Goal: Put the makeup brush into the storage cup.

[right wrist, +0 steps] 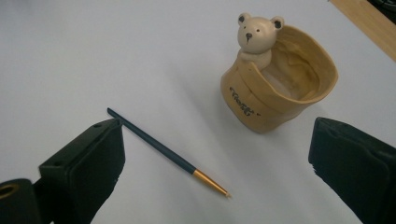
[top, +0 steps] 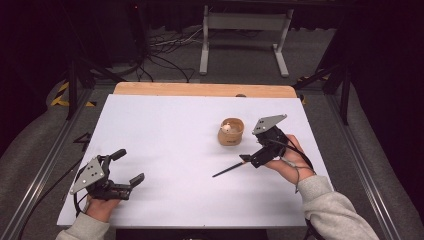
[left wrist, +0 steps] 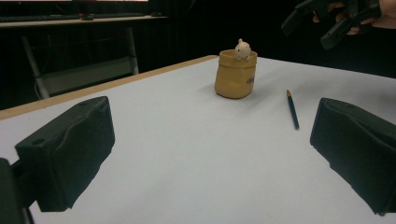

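Note:
A tan ceramic cup point(top: 231, 131) with a small bear figure on its rim stands right of the table's middle, also in the left gripper view point(left wrist: 236, 74) and the right gripper view point(right wrist: 275, 88). A thin dark-blue stick with a gold end, a brush or pencil point(top: 229, 169) point(left wrist: 293, 109) point(right wrist: 159, 145), lies flat on the white board in front of the cup. My right gripper point(top: 255, 150) point(right wrist: 217, 140) hovers open above the stick and cup, holding nothing. My left gripper point(top: 127, 166) point(left wrist: 210, 154) rests open and empty near the front left corner.
The white board point(top: 175, 130) covers a wooden table whose bare strip point(top: 200, 89) shows at the far edge. Beyond it are a white metal stand point(top: 245, 30) and cables on the floor. The right gripper point(left wrist: 336, 18) shows at the left gripper view's top right.

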Action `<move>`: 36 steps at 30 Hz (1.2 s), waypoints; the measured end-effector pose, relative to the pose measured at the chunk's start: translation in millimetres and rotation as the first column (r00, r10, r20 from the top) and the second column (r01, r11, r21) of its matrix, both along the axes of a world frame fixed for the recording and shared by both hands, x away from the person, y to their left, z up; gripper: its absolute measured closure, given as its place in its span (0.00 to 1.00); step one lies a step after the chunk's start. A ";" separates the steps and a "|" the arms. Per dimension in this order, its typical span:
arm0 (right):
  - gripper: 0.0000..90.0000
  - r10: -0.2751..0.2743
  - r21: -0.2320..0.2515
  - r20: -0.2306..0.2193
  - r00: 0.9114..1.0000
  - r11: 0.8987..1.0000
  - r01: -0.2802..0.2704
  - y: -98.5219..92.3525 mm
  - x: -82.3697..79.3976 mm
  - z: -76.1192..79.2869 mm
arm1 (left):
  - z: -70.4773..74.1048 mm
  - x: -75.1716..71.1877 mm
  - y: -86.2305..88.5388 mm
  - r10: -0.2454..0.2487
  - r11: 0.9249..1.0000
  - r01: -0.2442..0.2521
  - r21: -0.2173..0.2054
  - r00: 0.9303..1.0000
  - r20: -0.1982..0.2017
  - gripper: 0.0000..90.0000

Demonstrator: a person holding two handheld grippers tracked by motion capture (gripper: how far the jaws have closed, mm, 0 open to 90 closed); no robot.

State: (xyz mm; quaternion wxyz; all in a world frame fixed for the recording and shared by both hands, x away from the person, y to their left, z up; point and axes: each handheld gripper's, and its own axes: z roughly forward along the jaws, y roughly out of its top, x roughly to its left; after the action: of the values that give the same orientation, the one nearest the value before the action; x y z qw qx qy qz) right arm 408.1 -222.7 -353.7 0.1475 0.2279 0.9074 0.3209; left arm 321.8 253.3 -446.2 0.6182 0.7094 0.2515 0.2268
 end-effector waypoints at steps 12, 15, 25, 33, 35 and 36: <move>0.07 0.031 -0.093 -0.067 0.997 0.995 -0.037 9.2 11.3 -3.3 | -0.4 0.6 0.3 0.000 1.000 0.000 0.002 1.000 -0.002 0.01; 0.08 0.034 -0.114 -0.093 0.995 0.992 -0.045 11.9 15.2 -4.8 | -0.3 0.5 0.2 -0.002 1.000 0.002 0.006 1.000 -0.002 0.01; 0.10 0.048 -0.182 -0.153 0.987 0.980 -0.076 21.0 26.1 -12.2 | -0.3 0.6 0.6 0.003 1.000 -0.003 -0.002 1.000 0.000 0.01; 0.10 0.055 -0.230 -0.188 0.981 0.968 -0.098 25.9 32.5 -17.6 | -0.5 0.3 0.5 -0.001 1.000 0.001 -0.001 1.000 -0.007 0.01; 0.11 0.059 -0.248 -0.198 0.978 0.963 -0.109 28.4 33.2 -19.9 | -0.6 0.7 0.8 -0.002 1.000 0.002 0.002 1.000 -0.005 0.01; 0.11 0.059 -0.248 -0.198 0.978 0.963 -0.109 28.4 33.2 -19.9 | -0.6 0.8 0.9 -0.002 1.000 0.002 0.003 1.000 -0.005 0.01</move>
State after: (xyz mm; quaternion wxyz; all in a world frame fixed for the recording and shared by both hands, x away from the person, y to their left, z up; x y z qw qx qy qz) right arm 441.3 -194.3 -373.7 0.0753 0.1974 0.9601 0.1833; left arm 322.6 254.2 -446.8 0.6168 0.7111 0.2521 0.2245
